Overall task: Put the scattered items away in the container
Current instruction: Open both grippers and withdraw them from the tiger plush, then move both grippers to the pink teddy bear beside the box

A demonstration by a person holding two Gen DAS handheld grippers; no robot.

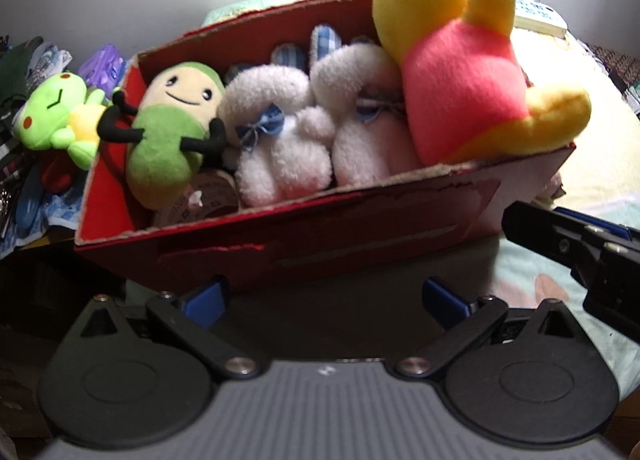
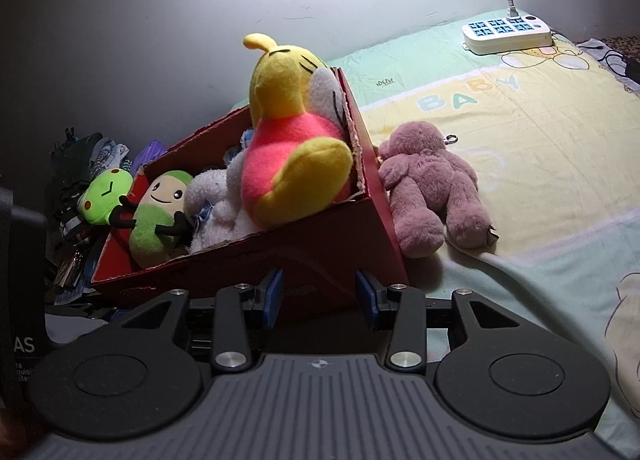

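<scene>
Before the toy-filled red box (image 1: 360, 228), both hand-held grippers, left (image 1: 324, 296) and right (image 2: 320, 296), parted, nothing between their pads.

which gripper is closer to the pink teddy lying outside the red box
Right. The right gripper sits at the box end beside the pink teddy. The left gripper faces the box's long side, which hides the teddy from its view.

Red box (image 2: 304, 256), mauve plush bear (image 2: 432, 188)

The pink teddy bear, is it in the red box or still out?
Out. The pink teddy bear lies on the blanket against the red box outer wall.
</scene>
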